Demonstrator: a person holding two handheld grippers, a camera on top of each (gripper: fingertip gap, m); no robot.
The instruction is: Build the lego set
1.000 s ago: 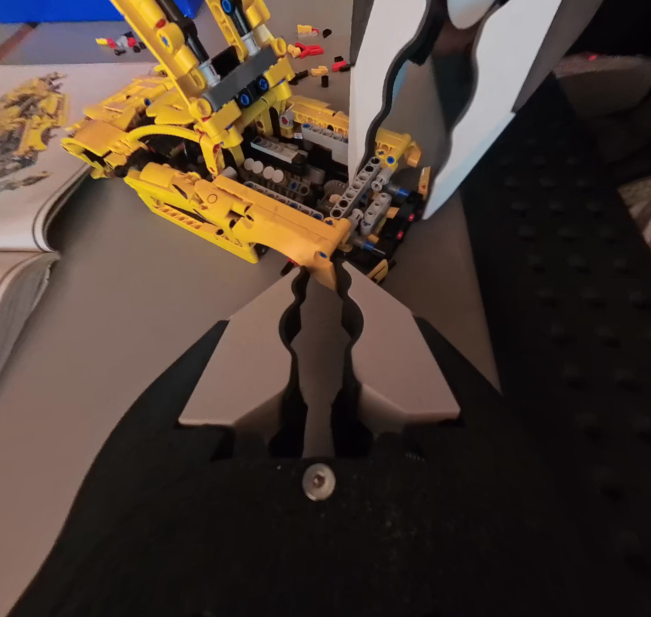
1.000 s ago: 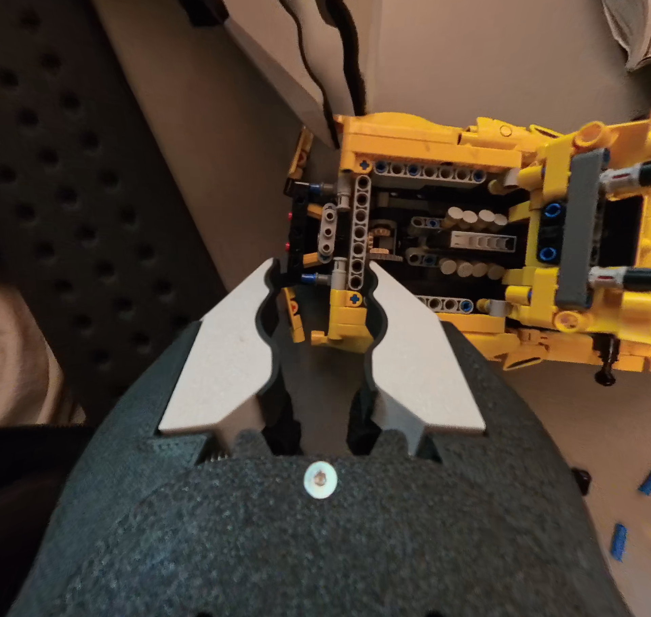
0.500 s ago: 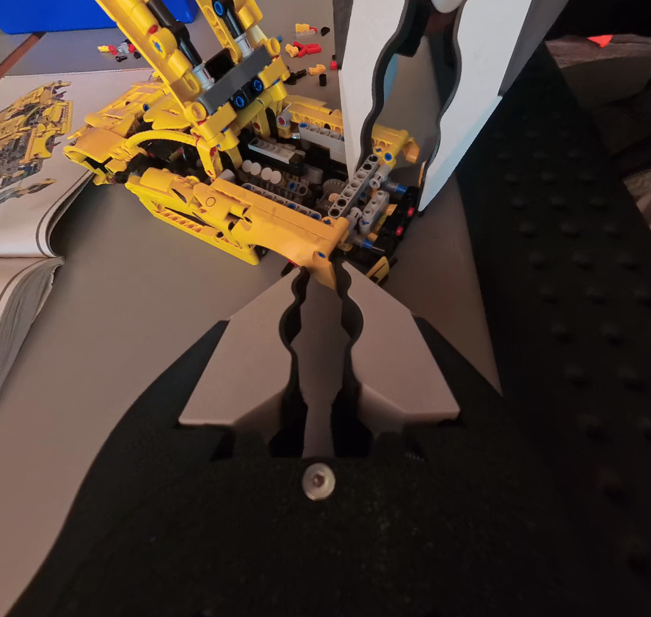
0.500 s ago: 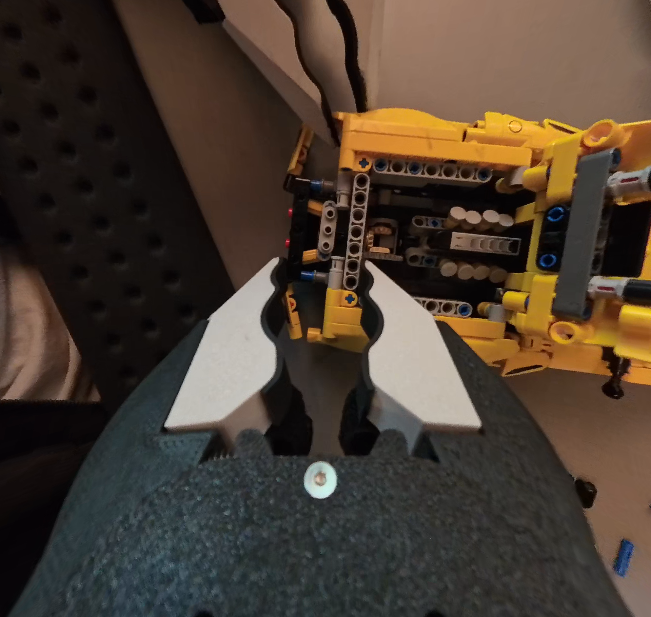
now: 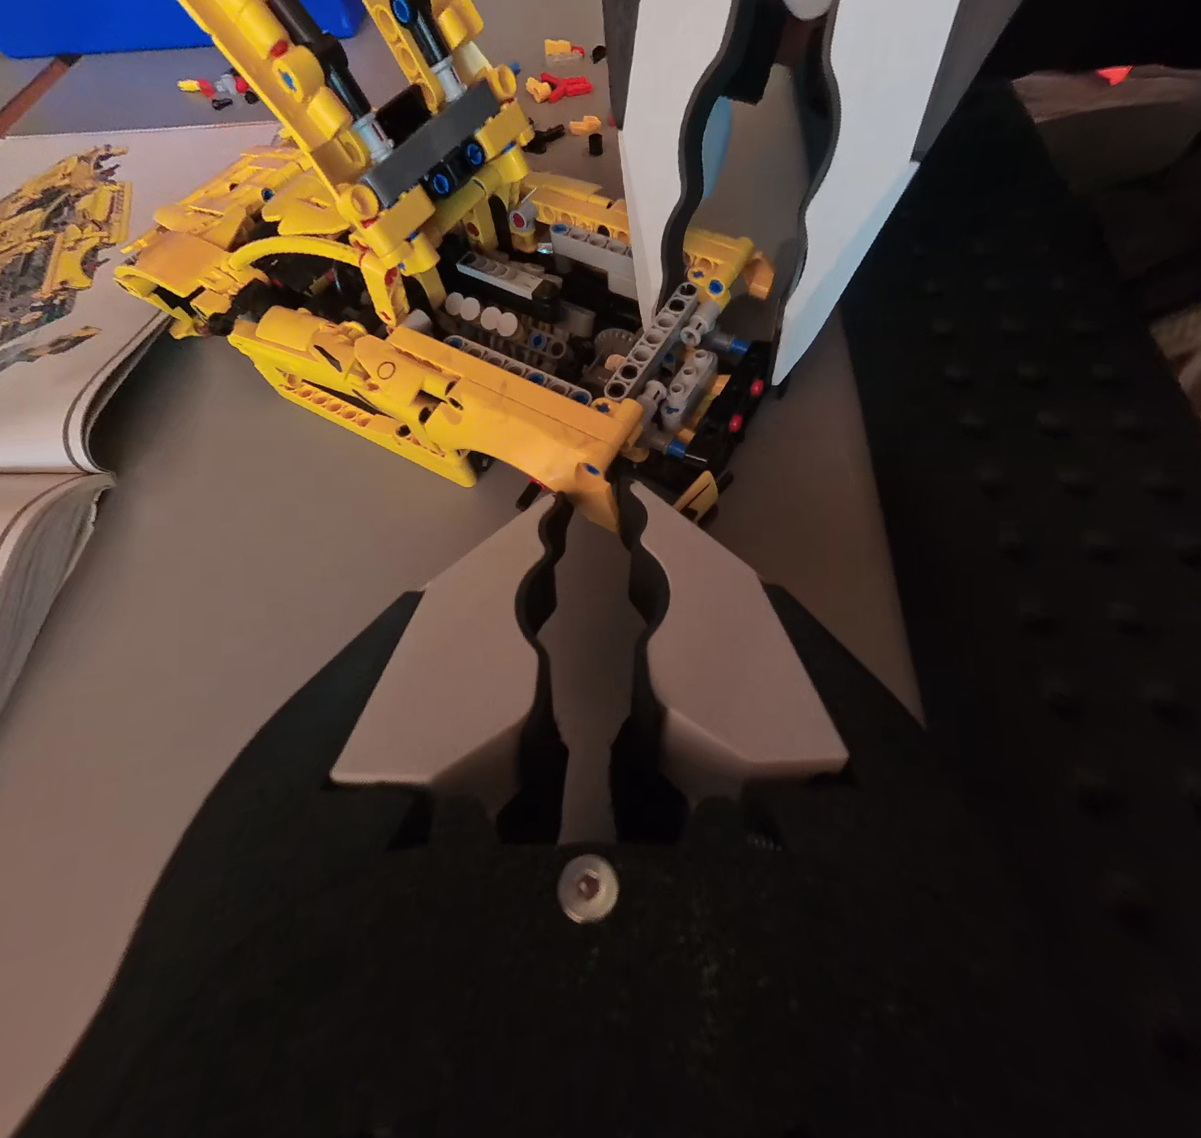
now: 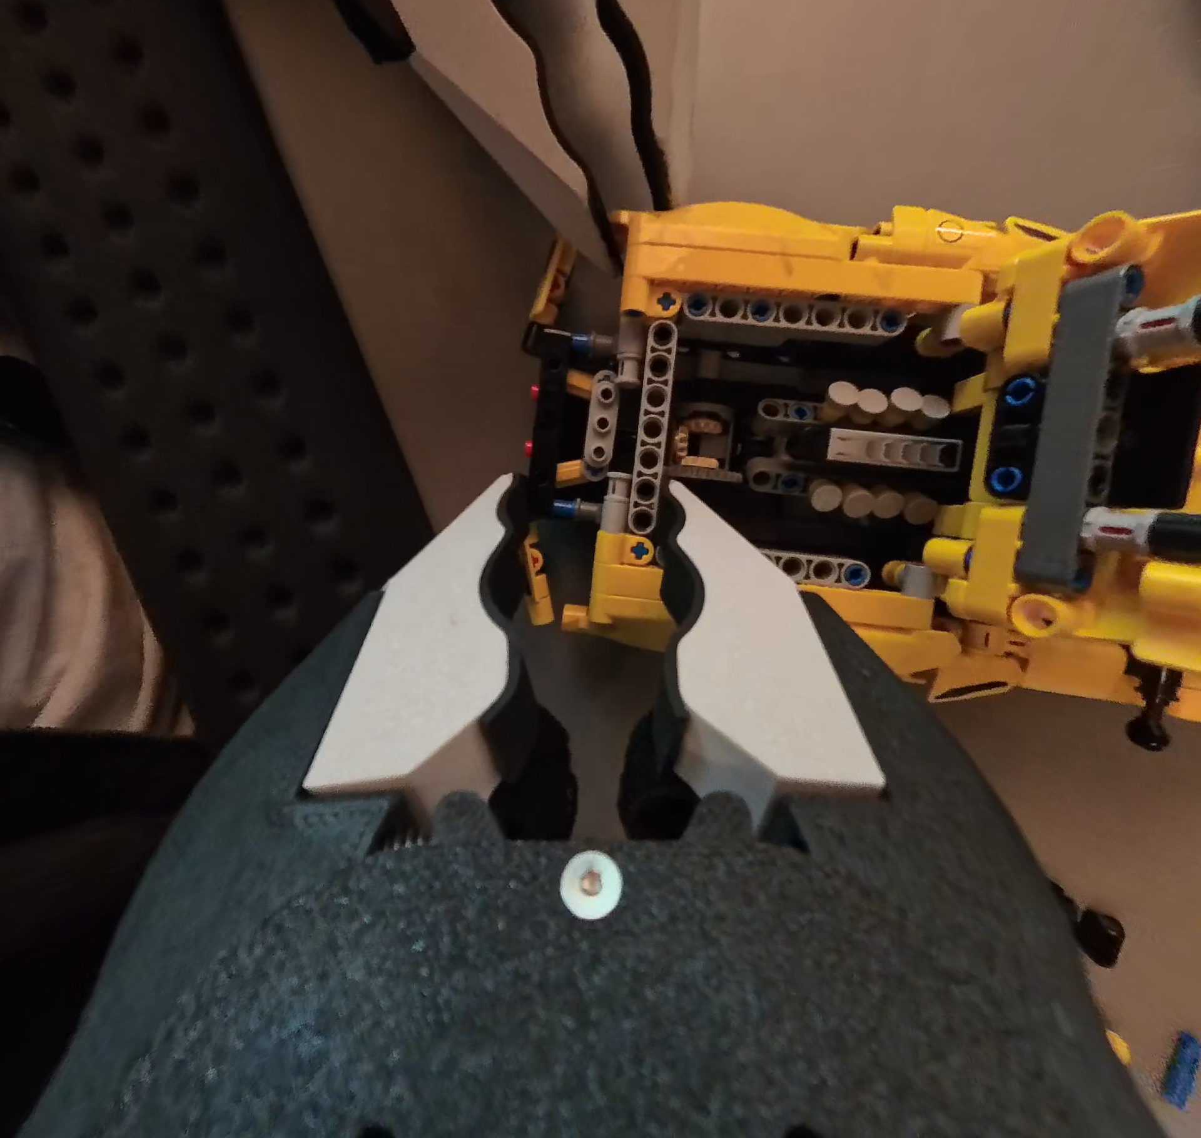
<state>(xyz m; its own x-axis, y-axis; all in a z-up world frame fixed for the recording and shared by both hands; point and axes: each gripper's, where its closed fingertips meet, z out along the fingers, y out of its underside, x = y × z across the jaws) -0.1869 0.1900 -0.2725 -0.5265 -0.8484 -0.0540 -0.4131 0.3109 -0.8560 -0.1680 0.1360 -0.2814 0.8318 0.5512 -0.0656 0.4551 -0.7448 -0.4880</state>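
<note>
Since a second ago our right gripper [image 6: 588, 515] has narrowed around the yellow digger's [image 5: 416, 386] rear corner at frame centre, not yet pinching; our left gripper [image 5: 594, 502] pinches the opposite corner, steadying it.

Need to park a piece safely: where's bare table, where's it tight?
Bare table lies between the instruction booklet and the yellow model, left of the left tongs. Crowded: loose pieces behind the model, and its rear end, where the right tongs also sit.
</note>
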